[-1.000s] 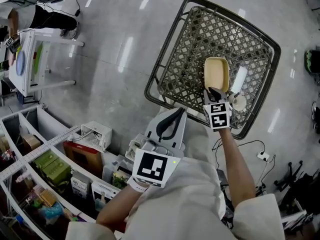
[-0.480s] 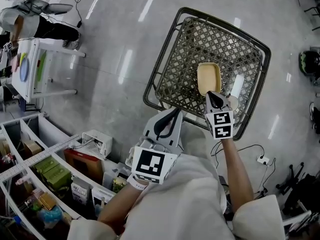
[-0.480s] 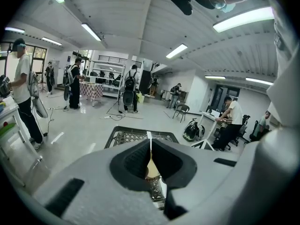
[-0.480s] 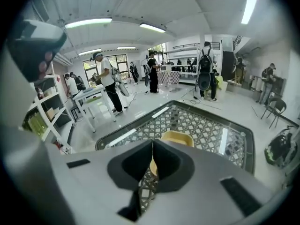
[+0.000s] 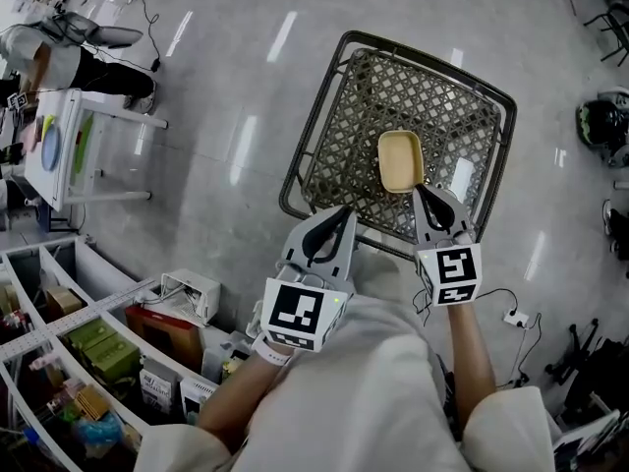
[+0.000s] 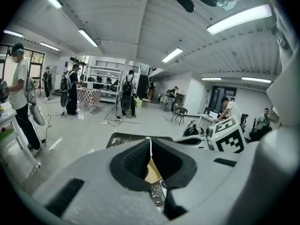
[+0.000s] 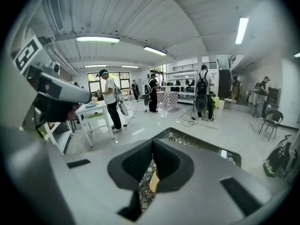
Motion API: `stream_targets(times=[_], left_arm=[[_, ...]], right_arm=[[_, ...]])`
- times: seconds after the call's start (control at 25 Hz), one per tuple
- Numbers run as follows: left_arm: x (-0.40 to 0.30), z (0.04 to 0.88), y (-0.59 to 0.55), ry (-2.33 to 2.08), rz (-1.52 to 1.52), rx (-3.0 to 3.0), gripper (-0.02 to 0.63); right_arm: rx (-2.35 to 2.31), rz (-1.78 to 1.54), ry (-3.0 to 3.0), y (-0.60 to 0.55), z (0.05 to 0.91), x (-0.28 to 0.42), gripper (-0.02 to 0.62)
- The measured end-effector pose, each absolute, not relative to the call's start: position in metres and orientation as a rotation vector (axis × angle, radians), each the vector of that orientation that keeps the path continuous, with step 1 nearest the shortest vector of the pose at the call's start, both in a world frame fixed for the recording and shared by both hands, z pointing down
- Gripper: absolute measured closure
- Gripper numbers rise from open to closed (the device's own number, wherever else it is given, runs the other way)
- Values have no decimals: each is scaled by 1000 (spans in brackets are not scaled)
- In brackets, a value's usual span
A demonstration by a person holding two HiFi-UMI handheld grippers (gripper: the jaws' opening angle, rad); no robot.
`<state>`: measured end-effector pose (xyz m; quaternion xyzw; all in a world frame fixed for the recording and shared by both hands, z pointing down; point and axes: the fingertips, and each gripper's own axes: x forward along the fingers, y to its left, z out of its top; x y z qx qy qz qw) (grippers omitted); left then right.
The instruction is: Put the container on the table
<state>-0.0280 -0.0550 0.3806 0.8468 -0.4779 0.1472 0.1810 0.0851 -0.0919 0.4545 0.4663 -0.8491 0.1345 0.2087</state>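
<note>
Nearest the camera, the person's white-sleeved arms reach forward, each with a marker cube at the wrist. The left gripper (image 5: 339, 219) is held above the floor just short of the basket (image 5: 316, 136). In its own view its fingers (image 6: 140, 146) are pressed together tip to tip with nothing between them. The right gripper (image 5: 425, 197) is over the basket's near rim, and its fingers (image 7: 161, 156) are likewise closed on nothing.

Just beyond the right gripper's tips lies the container (image 5: 401, 160), a shallow tan tray. It rests open side up on the dark wire mesh of the basket's bottom and is free of either gripper. A white bottle-like item (image 5: 460, 178) lies just beside it in the same basket. The basket stands on the glossy grey floor (image 5: 216, 87).

Well apart, at the far left, is a white tabletop (image 5: 59, 136) carrying a few coloured things, with another person standing beside it.
</note>
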Motion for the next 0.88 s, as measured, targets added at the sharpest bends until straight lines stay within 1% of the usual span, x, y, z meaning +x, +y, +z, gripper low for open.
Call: stream_targets(times=[0.28, 0.48, 0.88], left_arm=[[-26, 376, -56, -1333, 387, 2414, 575], [-27, 370, -63, -1335, 354, 2439, 575], [-26, 346, -69, -1366, 272, 2471, 575]], right_arm=[[1366, 249, -2424, -82, 387, 96, 575], [1420, 178, -2411, -73, 356, 112, 575], [1603, 142, -2393, -37, 295, 156, 575]])
